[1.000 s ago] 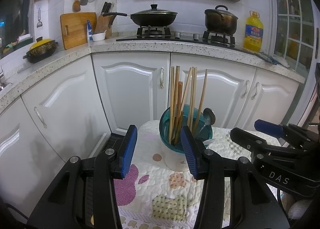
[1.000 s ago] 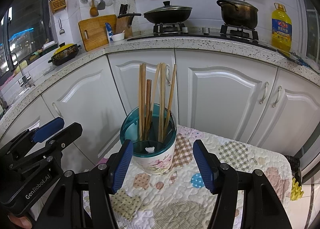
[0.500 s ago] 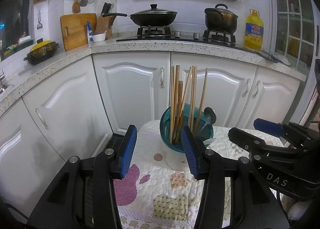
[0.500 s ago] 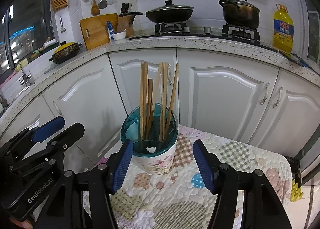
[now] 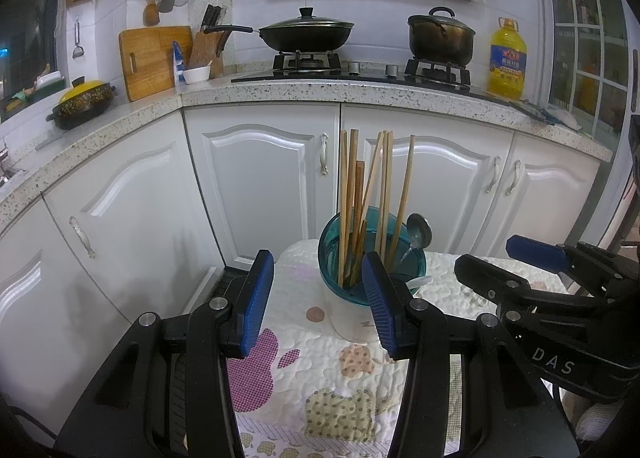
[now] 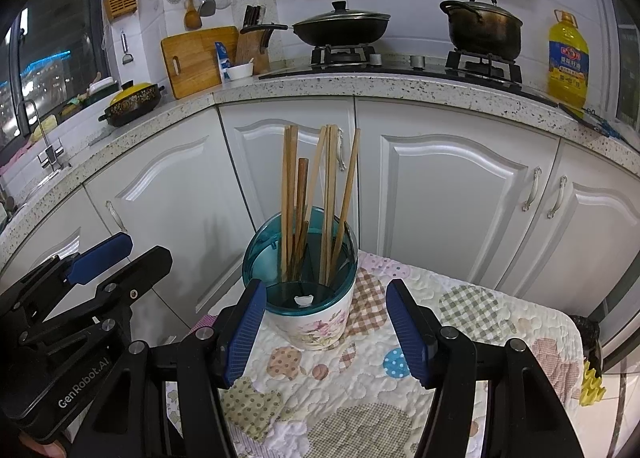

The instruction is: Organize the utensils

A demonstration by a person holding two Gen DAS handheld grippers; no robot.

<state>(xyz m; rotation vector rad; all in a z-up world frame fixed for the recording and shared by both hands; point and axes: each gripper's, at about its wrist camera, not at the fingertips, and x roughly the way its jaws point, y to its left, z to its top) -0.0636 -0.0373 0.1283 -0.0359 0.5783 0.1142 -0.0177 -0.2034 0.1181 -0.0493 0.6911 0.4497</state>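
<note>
A white floral utensil holder (image 6: 316,322) with a teal insert (image 5: 332,258) stands on a quilted patchwork cloth (image 6: 460,338). Several wooden chopsticks (image 6: 326,198) stand upright in it, also seen in the left wrist view (image 5: 352,194). A metal spoon (image 5: 418,236) leans at its right rim, and a white spoon (image 5: 420,283) lies at its rim. My left gripper (image 5: 316,306) is open and empty, just in front of the holder. My right gripper (image 6: 326,332) is open and empty, its fingers either side of the holder, nearer the camera.
White cabinet doors (image 6: 440,194) stand behind the table under a speckled counter (image 5: 360,92). On it are a wok (image 5: 306,34), a pot (image 5: 440,38), an oil bottle (image 5: 507,58), a cutting board (image 5: 154,58) and a yellow-lidded pot (image 5: 82,104).
Both grippers have drawn back slightly and risen a little; the holder looks a bit farther away. Both stay open and empty.
</note>
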